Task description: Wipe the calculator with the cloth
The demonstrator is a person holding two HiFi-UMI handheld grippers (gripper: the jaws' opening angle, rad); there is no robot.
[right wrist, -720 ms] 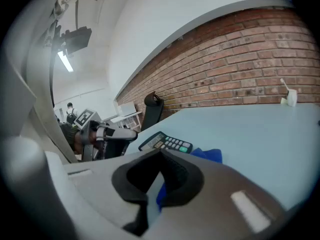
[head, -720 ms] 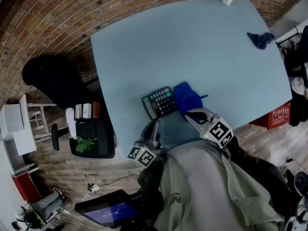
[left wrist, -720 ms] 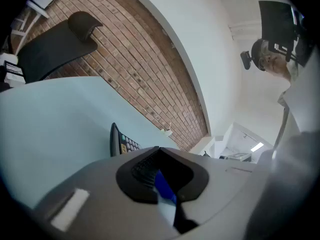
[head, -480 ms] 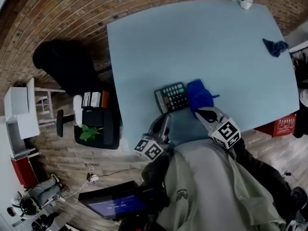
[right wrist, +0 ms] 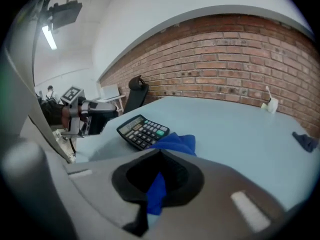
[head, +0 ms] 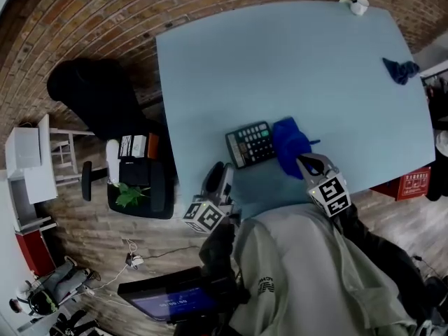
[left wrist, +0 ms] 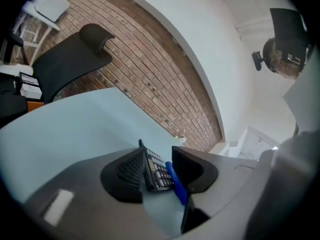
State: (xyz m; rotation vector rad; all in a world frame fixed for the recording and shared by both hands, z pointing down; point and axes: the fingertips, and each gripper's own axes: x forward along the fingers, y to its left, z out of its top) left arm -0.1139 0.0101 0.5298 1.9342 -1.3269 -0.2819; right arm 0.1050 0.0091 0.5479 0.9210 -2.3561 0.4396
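While cloth (head: 289, 144) steady, left gripper (head: 220, 171) back

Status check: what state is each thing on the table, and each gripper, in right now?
calculator: flat on the table, keys up.
blue cloth: bunched beside the calculator, one end in the right gripper.
right gripper: shut on the blue cloth.
left gripper: open, empty, short of the calculator.
second cloth: crumpled, loose at the far corner.
white cup: upright at the far edge.
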